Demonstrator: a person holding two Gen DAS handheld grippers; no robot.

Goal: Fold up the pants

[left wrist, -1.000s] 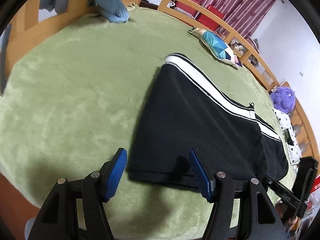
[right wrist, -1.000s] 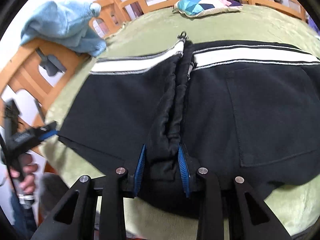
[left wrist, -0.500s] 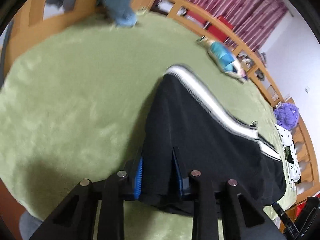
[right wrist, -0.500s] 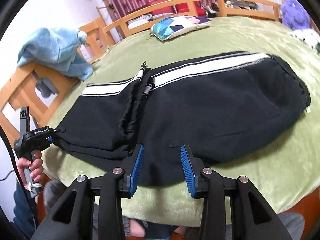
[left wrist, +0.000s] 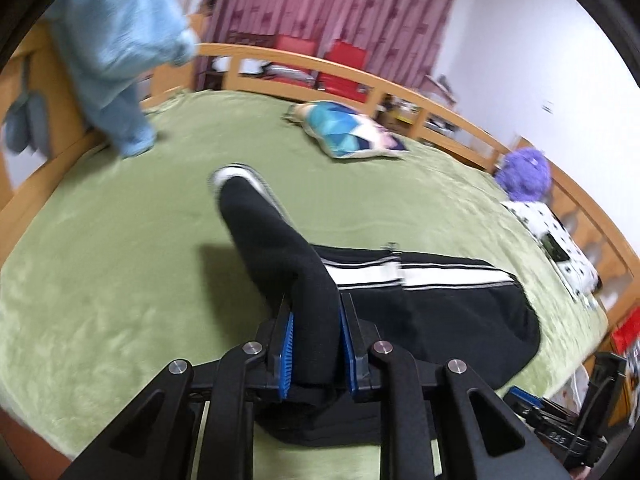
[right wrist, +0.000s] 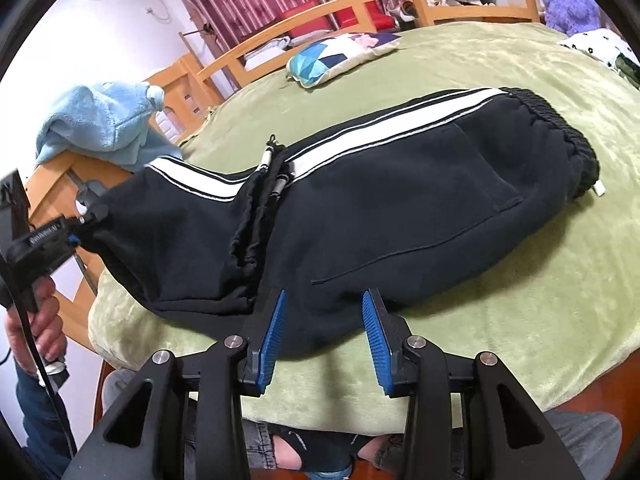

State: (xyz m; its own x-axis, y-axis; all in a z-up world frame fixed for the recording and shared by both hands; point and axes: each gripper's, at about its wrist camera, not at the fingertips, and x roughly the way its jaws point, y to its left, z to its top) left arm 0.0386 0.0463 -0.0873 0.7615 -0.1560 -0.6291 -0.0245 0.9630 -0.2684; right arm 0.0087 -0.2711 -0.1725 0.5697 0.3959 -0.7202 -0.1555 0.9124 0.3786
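Note:
Black pants with a white side stripe lie on a green blanket. My left gripper is shut on the leg end of the pants and holds it lifted off the blanket. In the right wrist view the left gripper shows at the far left, pinching that cuff in the air. My right gripper is open and empty at the near edge of the pants, its blue pads on either side of the hem without closing on it.
A patterned pillow lies at the far side of the bed. A light blue garment hangs over the wooden bed frame. A purple plush and a spotted cloth sit at the right.
My left gripper closed on the leg end and lifted it up and toward the waist. My right gripper let go of the bunched middle, opened and drew back to the near edge.

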